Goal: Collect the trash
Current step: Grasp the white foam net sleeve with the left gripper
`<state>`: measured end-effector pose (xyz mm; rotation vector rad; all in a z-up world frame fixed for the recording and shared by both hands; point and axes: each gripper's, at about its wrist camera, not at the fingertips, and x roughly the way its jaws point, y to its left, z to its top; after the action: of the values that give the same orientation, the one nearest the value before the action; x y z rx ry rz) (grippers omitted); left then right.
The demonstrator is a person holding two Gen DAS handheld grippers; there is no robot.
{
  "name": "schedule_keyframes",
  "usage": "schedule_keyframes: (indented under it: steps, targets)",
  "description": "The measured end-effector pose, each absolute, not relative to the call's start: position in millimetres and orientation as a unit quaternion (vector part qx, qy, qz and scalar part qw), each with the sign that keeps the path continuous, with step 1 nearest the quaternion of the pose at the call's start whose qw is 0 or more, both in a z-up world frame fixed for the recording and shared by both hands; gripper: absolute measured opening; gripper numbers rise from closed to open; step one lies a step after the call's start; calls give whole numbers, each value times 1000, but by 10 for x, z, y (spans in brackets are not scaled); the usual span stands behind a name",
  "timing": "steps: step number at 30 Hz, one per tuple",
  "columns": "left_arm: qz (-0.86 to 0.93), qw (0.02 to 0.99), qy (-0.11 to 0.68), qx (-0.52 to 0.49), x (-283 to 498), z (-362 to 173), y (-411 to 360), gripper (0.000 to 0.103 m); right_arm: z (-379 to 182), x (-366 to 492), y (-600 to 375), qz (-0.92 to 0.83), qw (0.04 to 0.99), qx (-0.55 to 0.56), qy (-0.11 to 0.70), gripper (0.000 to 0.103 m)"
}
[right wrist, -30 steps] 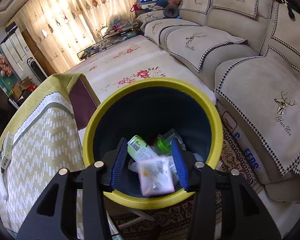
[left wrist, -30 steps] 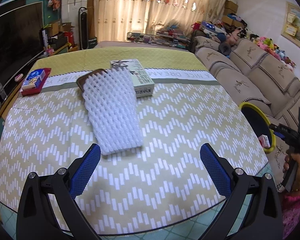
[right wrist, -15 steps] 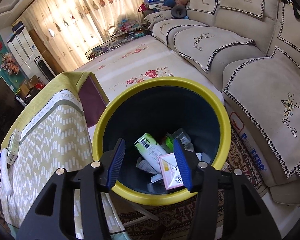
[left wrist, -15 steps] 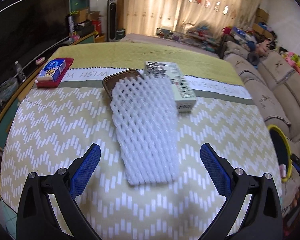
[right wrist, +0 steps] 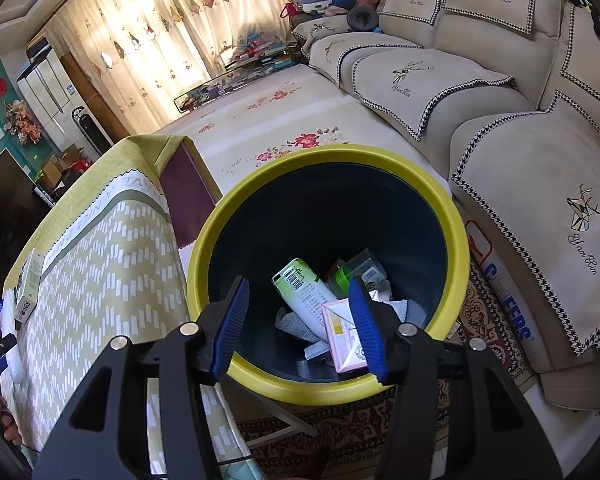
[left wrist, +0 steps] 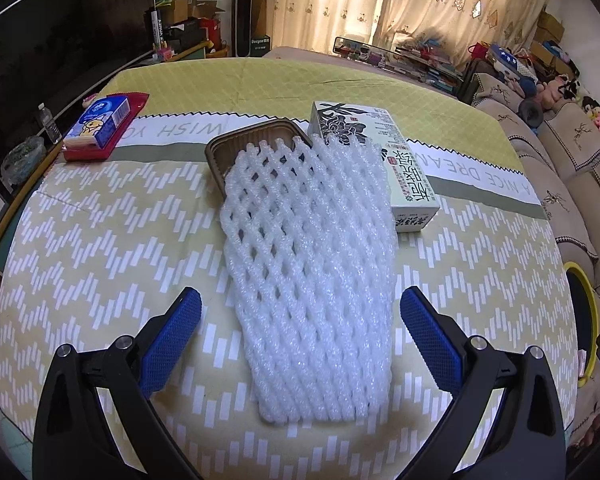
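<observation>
Hovering low over the table [left wrist: 100,240], the left gripper [left wrist: 300,312] has its jaws spread wide and empty, one blue pad on each side of the near end of a white foam net sleeve [left wrist: 308,280], neither pad touching it. The sleeve lies flat on the yellow zigzag tablecloth, stretching away from the camera. Its far end rests over a brown plastic tray [left wrist: 236,150] and against a pale green carton [left wrist: 374,160] printed with a black flower, which lies just right of the tray. Farther off, at the table's left edge, a blue tissue pack [left wrist: 104,118] sits on a red packet [left wrist: 112,140]. Beyond the table stand a tower fan and cardboard boxes before patterned curtains, with a beige sofa along the right.

The right gripper [right wrist: 300,320] hangs above a yellow-rimmed waste bin [right wrist: 456,232] beside the table, its jaws released and gripping nothing; they have just been easing apart. Down inside the dark bin, seen between the pads, lie a green-and-white bottle [right wrist: 300,296], a pink-edged packet [right wrist: 342,336], crumpled white paper [right wrist: 296,324] and a clear container with a green cap [right wrist: 356,270]. The bin stands on a patterned rug, between the table's corner on the left and the beige sofa [right wrist: 520,160] with deer embroidery on the right. A floral carpet spreads beyond it toward the curtains.
</observation>
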<state>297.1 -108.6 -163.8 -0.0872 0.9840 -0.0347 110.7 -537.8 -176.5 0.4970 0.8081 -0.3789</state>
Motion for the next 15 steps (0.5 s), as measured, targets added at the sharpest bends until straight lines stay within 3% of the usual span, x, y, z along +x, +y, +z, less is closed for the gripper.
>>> schedule_keyframes:
  steps: [1, 3, 6, 9, 15]
  targets:
    - [-12, 881, 472, -37, 2981, -1649, -1084, 94, -1769, 1106, -5381, -181, 872, 238, 387, 50]
    - [-10, 875, 482, -37, 3003, -1684, -1067, 75, -1776, 1106, -5377, -181, 872, 238, 388, 50]
    - [-11, 873, 486, -39, 3010, -1716, -1047, 65, -1778, 1107, -5379, -181, 872, 239, 388, 50]
    - [-21, 870, 490, -47, 2940, -1711, -1015, 59, -1779, 1103, -5379, -181, 872, 240, 386, 50]
    - [-38, 876, 480, -44, 2662, -1567, -991, 58, -1783, 1090, -5375, -179, 872, 242, 386, 50]
